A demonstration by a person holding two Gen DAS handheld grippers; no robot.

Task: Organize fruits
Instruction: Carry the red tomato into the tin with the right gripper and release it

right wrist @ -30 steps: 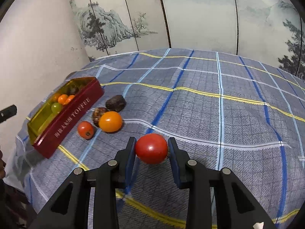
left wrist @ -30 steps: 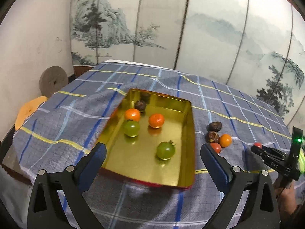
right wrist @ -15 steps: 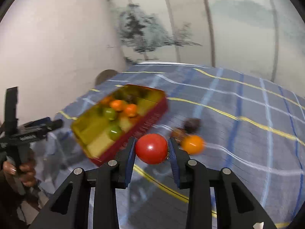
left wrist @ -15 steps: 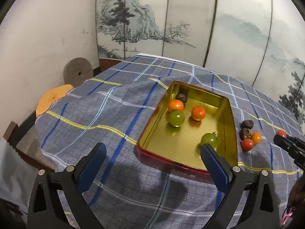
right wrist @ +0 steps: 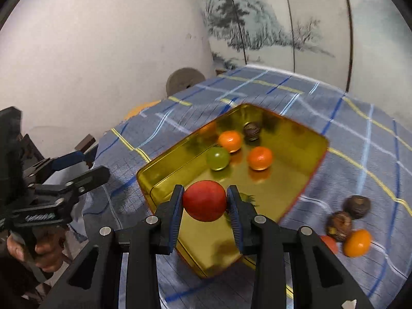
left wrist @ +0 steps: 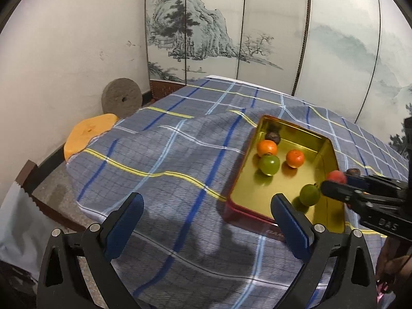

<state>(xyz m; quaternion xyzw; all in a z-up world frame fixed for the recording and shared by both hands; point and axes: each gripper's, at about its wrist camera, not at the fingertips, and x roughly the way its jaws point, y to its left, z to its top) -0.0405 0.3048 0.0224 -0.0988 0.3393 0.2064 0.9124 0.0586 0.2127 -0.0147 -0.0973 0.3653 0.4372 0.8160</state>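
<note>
Right gripper (right wrist: 204,200), lower centre of the right wrist view: pads clamped on a red tomato (right wrist: 204,200), held above the near end of the gold tin (right wrist: 164,166). Inside the tin: two orange fruits, a green one (right wrist: 217,158) and a dark brown one (a second green fruit is mostly hidden behind the fingers). At lower right, on the checked cloth (right wrist: 360,139), four loose fruits lie clustered. Left gripper (left wrist: 206,219), bottom of its own view: jaws spread wide, nothing between them.
</note>
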